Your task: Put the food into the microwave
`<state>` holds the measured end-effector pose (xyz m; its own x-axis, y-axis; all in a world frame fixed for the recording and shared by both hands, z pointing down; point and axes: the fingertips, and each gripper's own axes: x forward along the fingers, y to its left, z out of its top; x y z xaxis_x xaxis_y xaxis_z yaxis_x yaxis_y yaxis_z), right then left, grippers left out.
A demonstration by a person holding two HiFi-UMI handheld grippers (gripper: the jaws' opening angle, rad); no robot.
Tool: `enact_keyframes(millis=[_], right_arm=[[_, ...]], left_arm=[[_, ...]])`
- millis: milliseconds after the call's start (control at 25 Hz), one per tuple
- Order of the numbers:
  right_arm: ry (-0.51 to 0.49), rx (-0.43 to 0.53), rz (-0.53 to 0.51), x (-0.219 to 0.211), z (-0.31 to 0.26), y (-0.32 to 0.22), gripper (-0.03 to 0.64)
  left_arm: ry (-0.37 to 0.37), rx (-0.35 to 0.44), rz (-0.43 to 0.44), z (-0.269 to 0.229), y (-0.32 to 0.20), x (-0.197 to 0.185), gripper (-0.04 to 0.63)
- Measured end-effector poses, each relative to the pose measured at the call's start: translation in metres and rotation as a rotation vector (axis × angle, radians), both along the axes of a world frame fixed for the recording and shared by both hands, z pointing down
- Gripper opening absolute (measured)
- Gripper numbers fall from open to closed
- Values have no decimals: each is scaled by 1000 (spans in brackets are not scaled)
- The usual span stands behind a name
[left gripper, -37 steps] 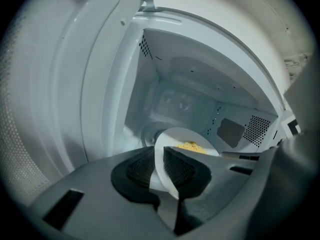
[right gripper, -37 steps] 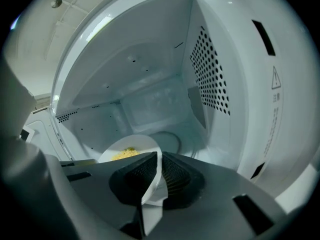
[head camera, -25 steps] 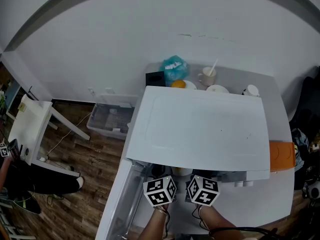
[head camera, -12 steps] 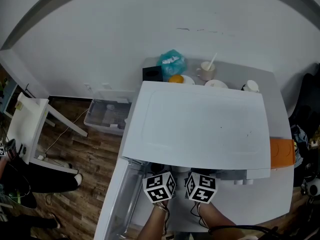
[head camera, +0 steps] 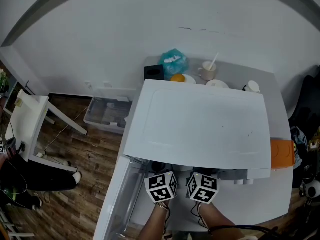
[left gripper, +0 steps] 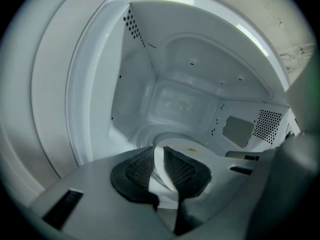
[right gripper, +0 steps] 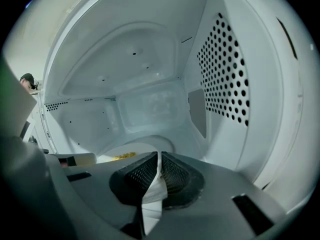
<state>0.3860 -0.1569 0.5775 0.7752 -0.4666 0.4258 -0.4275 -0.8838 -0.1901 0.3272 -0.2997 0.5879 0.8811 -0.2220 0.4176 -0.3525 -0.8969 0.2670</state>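
Inside the white microwave (head camera: pixel 200 124), whose door stands open, a white plate (right gripper: pixel 137 151) sits low in the cavity. A few small bits of yellow food (right gripper: pixel 122 156) lie on it. At its near edge, the left gripper (left gripper: pixel 159 165) has its jaws narrowed onto the plate's thin rim, and the right gripper (right gripper: pixel 158 171) pinches the rim likewise beside it. Behind the microwave, on the bench (head camera: pixel 265 81), stand a teal bag (head camera: pixel 173 63) and a cup (head camera: pixel 206 73).

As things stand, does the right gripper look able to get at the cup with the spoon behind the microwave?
Probably not. The right gripper is shut on the rim of the white dish at the mouth of the microwave, whose body stands between it and the cup.
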Motion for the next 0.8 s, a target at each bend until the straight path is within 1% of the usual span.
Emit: enact_keyframes(millis=[320,480,640,800], right_arm=[[13,20,-53,-12,-9,2,34],[1,10,-99,-25,-13,7,32],[-22,6,-168,-46,-16,11,23],[-27,-6,-214,-62,-21,19,18]], left_arm=[[19,20,1,-16,9,-16,55],[25,5,6,-22,18,-29,54],[9,-5,9,-24,32,-47,17],[-7,-25,17,-26,48,-64,6]])
